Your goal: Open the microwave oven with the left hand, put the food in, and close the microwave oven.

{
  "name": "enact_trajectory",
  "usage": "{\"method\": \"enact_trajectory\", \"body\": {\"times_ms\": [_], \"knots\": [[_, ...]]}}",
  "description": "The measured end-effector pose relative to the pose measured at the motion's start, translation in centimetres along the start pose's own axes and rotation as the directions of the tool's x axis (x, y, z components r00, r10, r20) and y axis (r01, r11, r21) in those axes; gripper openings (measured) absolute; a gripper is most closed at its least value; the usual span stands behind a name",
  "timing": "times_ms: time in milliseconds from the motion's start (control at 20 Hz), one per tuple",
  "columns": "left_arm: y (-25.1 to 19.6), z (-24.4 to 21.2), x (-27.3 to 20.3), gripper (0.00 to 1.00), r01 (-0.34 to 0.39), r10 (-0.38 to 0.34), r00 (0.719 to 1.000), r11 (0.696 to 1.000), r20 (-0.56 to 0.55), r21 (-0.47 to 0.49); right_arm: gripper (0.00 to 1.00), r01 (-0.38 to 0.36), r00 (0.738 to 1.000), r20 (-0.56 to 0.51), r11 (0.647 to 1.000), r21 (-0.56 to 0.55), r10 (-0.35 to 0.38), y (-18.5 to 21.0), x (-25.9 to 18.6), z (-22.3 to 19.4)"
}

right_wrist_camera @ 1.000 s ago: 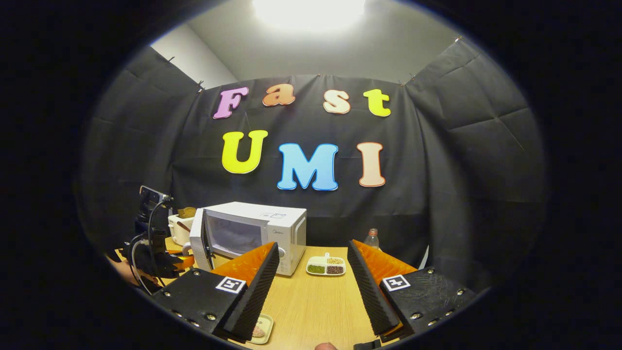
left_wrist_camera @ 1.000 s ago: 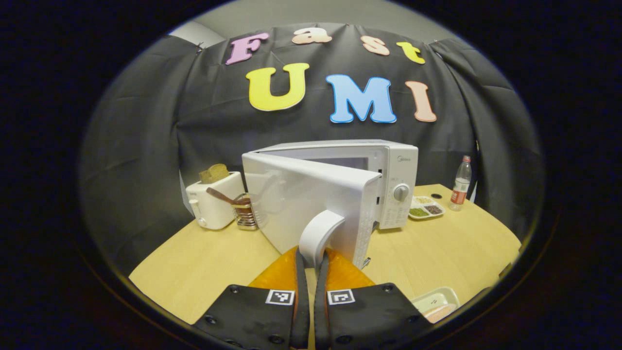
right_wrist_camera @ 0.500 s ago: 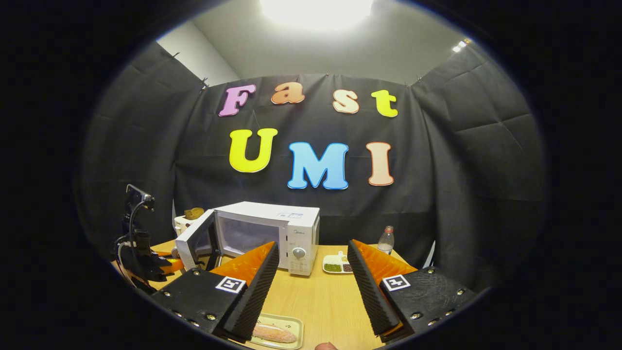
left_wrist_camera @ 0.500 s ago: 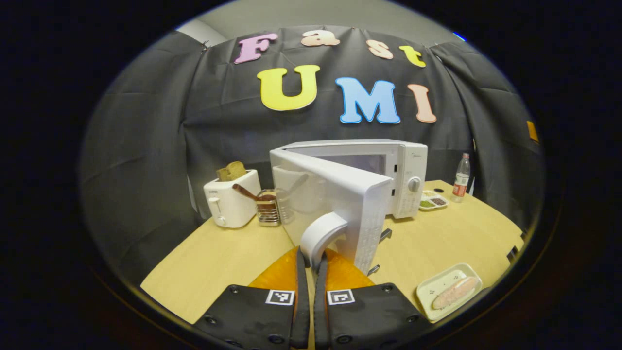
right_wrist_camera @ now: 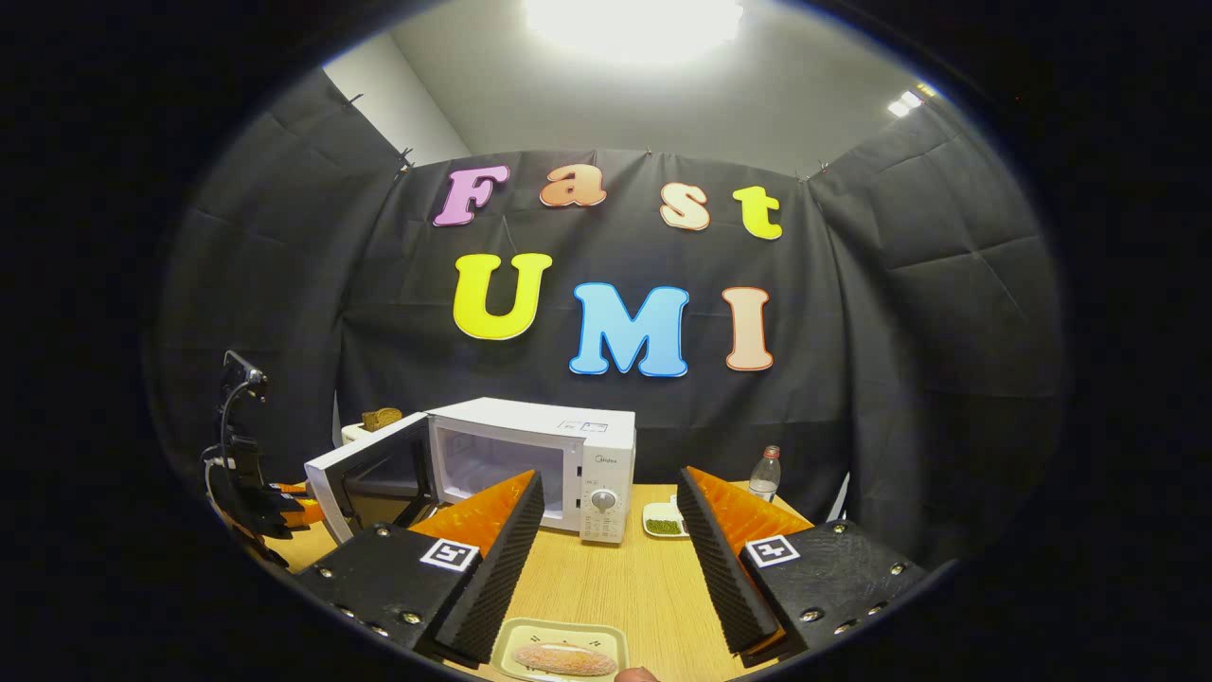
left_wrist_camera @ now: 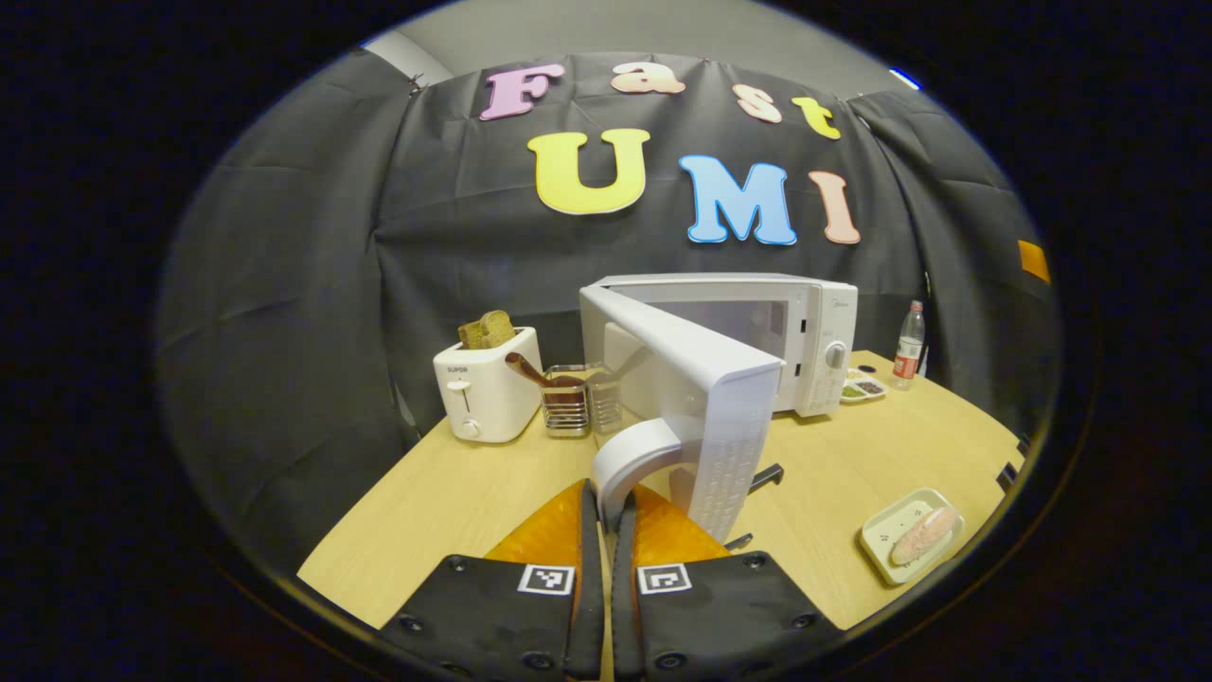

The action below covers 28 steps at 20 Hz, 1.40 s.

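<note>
Left gripper [left_wrist_camera: 606, 511] fingers pinching door handle [left_wrist_camera: 632, 453], right gripper [right_wrist_camera: 606, 549] wide — toaster [left_wrist_camera: 486, 388] leftward

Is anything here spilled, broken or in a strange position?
Nothing stands out. The microwave door is open because the left gripper holds its handle. The food lies neatly on its tray.
</note>
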<state>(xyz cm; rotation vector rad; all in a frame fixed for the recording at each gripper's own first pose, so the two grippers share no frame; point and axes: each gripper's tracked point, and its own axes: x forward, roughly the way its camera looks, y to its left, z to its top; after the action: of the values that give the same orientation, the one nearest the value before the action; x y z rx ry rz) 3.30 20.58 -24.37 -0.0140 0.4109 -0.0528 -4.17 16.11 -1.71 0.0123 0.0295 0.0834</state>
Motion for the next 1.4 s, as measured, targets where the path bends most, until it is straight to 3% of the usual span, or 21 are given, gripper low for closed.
{"method": "enact_trajectory", "body": {"times_ms": [250,400,600,800,850,1100,1400], "knots": [[2.1,-0.4,-0.2,0.18,0.031,-0.031,0.999,0.999,-0.011,-0.023,0.87,0.018,1.000,0.003,1.000,-0.020,-0.018,1.4,0.0,0.3],[3.1,-0.6,-1.7,0.18,-0.001,0.001,1.000,1.000,-0.011,-0.013,0.87,-0.010,1.000,-0.003,0.999,-0.037,0.010,2.5,0.2,0.4],[2.8,0.6,-5.2,0.28,-0.016,0.015,0.999,0.999,0.044,0.029,0.87,-0.062,0.998,0.004,0.996,-0.065,0.062,3.1,1.0,0.7],[2.5,3.2,-8.6,0.84,-0.052,0.054,0.994,0.998,0.100,-0.022,0.87,-0.190,0.982,-0.023,0.979,-0.072,0.188,4.4,2.1,-0.5],[2.5,4.2,-9.3,0.97,-0.067,0.071,0.991,0.997,0.114,-0.035,0.87,-0.234,0.972,-0.039,0.969,-0.081,0.232,4.7,2.3,-1.1],[1.3,9.6,-13.5,0.99,-0.121,0.136,0.966,0.989,0.220,-0.083,0.87,-0.418,0.907,-0.129,0.897,-0.146,0.402,5.3,2.2,-4.9],[0.3,13.6,-17.7,0.96,-0.165,0.189,0.937,0.981,0.293,-0.104,0.87,-0.632,0.760,-0.302,0.763,-0.137,0.575,6.0,1.2,-11.2]]}}
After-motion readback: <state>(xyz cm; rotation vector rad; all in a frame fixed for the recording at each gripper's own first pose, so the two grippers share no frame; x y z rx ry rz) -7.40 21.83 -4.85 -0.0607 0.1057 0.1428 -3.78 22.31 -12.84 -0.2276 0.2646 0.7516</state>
